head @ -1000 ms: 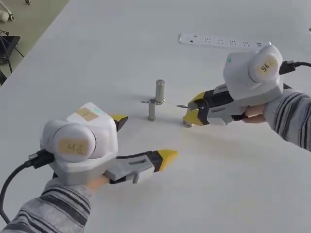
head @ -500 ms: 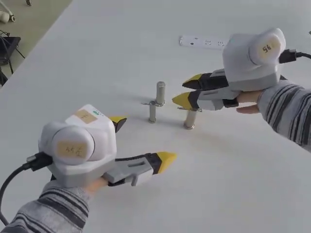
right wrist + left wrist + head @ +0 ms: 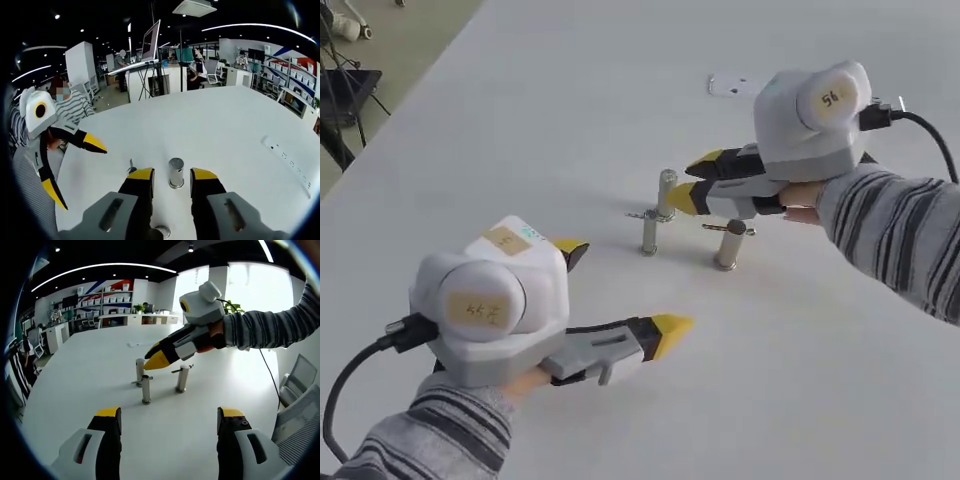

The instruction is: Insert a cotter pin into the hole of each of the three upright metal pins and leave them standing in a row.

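Observation:
Three upright metal pins stand close together on the white table. The far pin (image 3: 666, 190) (image 3: 175, 172) has a bare shaft. The middle pin (image 3: 649, 232) (image 3: 145, 389) carries a cotter pin (image 3: 640, 214). The right pin (image 3: 726, 245) (image 3: 182, 379) also carries a cotter pin (image 3: 725, 227). My right gripper (image 3: 692, 180) (image 3: 172, 174) hovers open just above the pins and holds nothing; the far pin shows beyond the gap of its jaws. My left gripper (image 3: 620, 290) (image 3: 170, 415) stays open and low, well short of the pins.
A white power strip (image 3: 732, 85) (image 3: 287, 157) lies on the table behind the pins. The table's left edge (image 3: 415, 95) runs past dark equipment on the floor. Bare white tabletop surrounds the pins.
My right gripper let go of the cotter pin in the right pin, rose and shifted left over the pins. The left gripper stayed put.

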The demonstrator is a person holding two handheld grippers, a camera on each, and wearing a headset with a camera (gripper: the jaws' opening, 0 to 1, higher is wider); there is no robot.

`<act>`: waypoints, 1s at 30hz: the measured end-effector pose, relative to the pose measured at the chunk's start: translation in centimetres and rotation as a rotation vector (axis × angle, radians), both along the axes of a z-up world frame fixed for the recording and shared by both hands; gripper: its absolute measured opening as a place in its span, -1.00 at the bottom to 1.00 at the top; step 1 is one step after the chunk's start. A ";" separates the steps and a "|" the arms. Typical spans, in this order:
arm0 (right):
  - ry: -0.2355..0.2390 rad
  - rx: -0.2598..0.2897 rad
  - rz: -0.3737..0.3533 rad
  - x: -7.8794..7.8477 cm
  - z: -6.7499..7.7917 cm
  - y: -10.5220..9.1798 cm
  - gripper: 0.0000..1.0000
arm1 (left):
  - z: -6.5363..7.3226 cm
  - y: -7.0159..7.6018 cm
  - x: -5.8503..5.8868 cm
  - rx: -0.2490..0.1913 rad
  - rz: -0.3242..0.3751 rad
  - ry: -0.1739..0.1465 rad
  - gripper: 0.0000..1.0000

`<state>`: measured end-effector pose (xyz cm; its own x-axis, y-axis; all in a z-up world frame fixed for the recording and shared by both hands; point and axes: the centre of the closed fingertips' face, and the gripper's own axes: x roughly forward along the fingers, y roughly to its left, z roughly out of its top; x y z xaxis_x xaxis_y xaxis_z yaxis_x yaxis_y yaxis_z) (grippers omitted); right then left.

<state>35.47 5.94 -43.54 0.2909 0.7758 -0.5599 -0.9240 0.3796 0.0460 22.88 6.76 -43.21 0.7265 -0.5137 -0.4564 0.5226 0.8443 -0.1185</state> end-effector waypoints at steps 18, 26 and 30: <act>0.047 -0.004 0.001 0.9 -1.4 1.6 -0.79 | -0.4 0.3 -0.2 -0.004 0.007 0.007 0.53; 0.009 -0.028 0.010 0.6 -1.2 1.5 -0.83 | -0.8 0.3 -0.3 0.000 0.008 0.017 0.53; -0.004 -0.047 -0.002 0.9 -1.3 1.2 -0.83 | -0.7 0.2 -0.4 -0.006 0.008 0.015 0.52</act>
<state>36.37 7.10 -44.88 0.2945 0.7480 -0.5947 -0.9234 0.3830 0.0244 22.53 7.00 -43.91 0.7238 -0.5103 -0.4645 0.5137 0.8479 -0.1310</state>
